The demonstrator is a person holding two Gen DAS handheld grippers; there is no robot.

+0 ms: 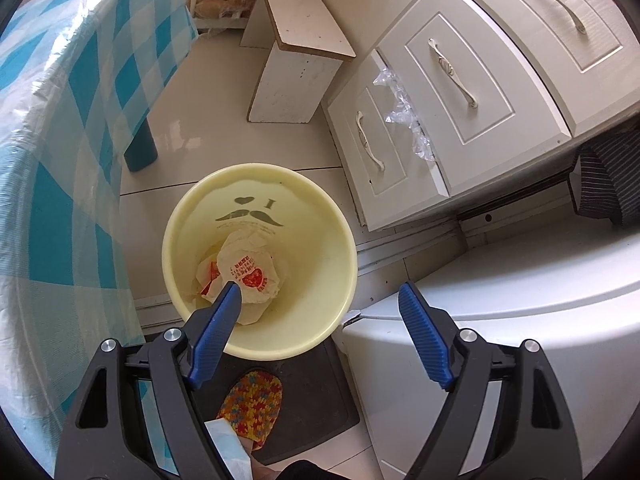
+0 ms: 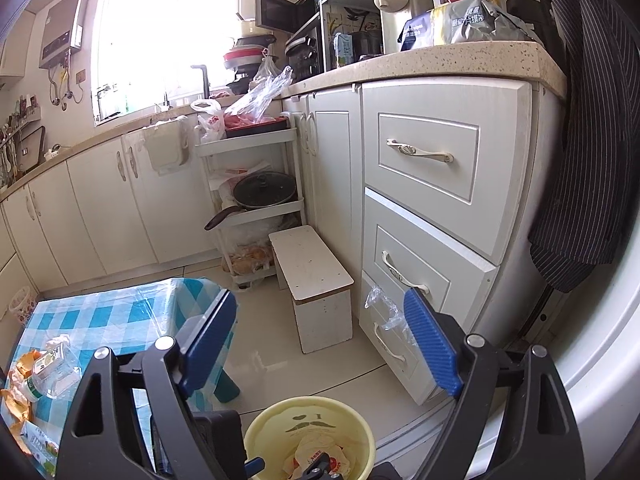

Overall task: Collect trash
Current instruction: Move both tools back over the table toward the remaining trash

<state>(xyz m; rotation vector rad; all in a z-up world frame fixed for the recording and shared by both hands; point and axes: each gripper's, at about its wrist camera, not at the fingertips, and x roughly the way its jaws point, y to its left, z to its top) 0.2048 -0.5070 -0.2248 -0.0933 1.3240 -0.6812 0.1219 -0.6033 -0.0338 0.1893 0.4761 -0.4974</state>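
Left tongs (image 1: 320,294), spread wide and empty, hang over a pale yellow round plastic bin (image 1: 340,240) on the floor, crumpled white-and-red paper wrappers (image 1: 248,276) inside. Right tongs (image 2: 320,308) gape likewise; checked-cloth table (image 2: 100,312) corner, white stool (image 2: 316,276), drawers (image 2: 424,160) crowd around.

One yellow bin (image 1: 260,256) at frame centre, two crumpled wrappers (image 1: 244,276) inside. Three drawers (image 1: 460,76) upper right, one white stool (image 1: 296,60) up top, one slipper (image 1: 252,404) below.

place: home kitchen | cues: sink tap (image 2: 203,80), microwave (image 2: 280,10), probably water heater (image 2: 64,26)
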